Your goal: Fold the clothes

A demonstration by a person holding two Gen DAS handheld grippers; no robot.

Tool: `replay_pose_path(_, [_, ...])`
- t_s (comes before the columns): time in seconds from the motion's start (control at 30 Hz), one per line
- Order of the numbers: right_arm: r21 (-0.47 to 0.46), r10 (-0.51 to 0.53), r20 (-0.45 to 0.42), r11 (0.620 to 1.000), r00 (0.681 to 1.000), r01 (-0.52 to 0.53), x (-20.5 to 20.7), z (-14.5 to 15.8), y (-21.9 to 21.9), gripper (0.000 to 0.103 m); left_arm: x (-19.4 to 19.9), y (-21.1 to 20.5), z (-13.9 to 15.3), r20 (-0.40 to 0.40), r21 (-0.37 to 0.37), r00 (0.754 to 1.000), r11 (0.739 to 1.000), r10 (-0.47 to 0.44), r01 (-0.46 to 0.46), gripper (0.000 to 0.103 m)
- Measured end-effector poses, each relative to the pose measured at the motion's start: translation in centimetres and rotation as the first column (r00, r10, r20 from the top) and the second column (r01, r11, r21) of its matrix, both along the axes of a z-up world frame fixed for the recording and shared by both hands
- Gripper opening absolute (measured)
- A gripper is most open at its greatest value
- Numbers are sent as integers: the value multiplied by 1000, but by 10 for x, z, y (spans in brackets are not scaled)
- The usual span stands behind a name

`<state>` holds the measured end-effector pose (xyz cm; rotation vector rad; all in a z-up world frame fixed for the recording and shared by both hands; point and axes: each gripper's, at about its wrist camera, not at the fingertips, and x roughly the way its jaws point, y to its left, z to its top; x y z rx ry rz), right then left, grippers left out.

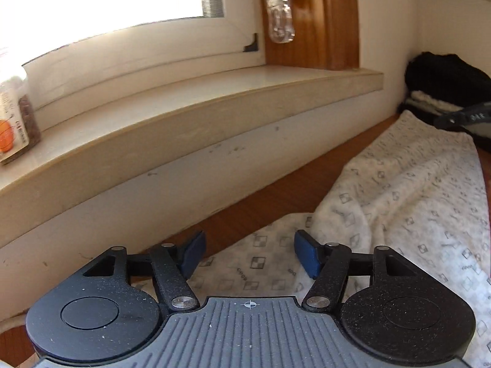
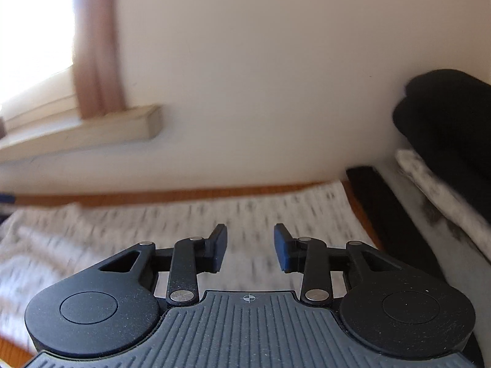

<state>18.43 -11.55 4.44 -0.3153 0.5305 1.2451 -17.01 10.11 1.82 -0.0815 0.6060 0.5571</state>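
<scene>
A white garment with a small grey printed pattern (image 1: 408, 196) lies spread on a wooden table (image 1: 276, 202) below a window sill. My left gripper (image 1: 249, 254) is open and empty, just above a flat edge of the garment near the wall. In the right wrist view the same garment (image 2: 184, 224) is blurred by motion. My right gripper (image 2: 250, 247) is open and empty, hovering over the cloth near its far edge.
A stack of folded clothes, black on top of white (image 1: 442, 89), sits at the far right by the wall, also in the right wrist view (image 2: 448, 141). A jar (image 1: 15, 119) stands on the sill (image 1: 190, 101). The other gripper's body (image 1: 466, 119) shows at right.
</scene>
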Motion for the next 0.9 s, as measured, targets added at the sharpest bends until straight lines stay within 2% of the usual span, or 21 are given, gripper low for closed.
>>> replay_pose_path(0.07, [-41,-43,6,998,999,44,12,-5,19,36,-2,1,1,3,-3,1000,1000,10,-10,70])
replay_pose_path(0.13, [-70,-87,-24,994,996,85,27,-11,26,35,-5,2,1,6,-8,1000,1000,12,-12,70])
replay_pose_path(0.2, [-113,-144,2,983,990,143,39,-21,23,34,-10,2,2,17,-15,1000,1000,10,-9,71])
replay_pose_path(0.33, [-62,-210,6,976,978,210,56,-28,1,32,-20,5,4,38,-37,999,999,28,-26,76])
replay_pose_path(0.5, [-60,-237,25,969,971,238,55,-30,-3,32,-28,9,5,52,-57,997,997,48,-45,76])
replay_pose_path(0.57, [-59,-232,22,971,972,233,55,-30,-4,34,-31,6,7,67,-33,997,999,35,-32,71])
replay_pose_path(0.6, [-58,-231,20,971,973,231,55,-30,-4,34,-32,4,8,72,-31,997,999,16,-14,63])
replay_pose_path(0.63, [-58,-229,19,972,973,230,55,-30,-4,34,-33,3,9,74,-34,997,999,-5,8,50])
replay_pose_path(0.7, [-57,-226,19,972,974,226,55,-30,-3,34,-33,1,10,79,-41,996,998,-47,51,36])
replay_pose_path(0.73, [-57,-224,19,973,974,225,55,-30,-2,34,-33,0,11,73,-48,995,996,-69,73,25])
replay_pose_path(0.9, [-56,-221,15,974,975,222,56,-30,-1,35,-27,-9,11,24,-83,987,984,-158,160,23])
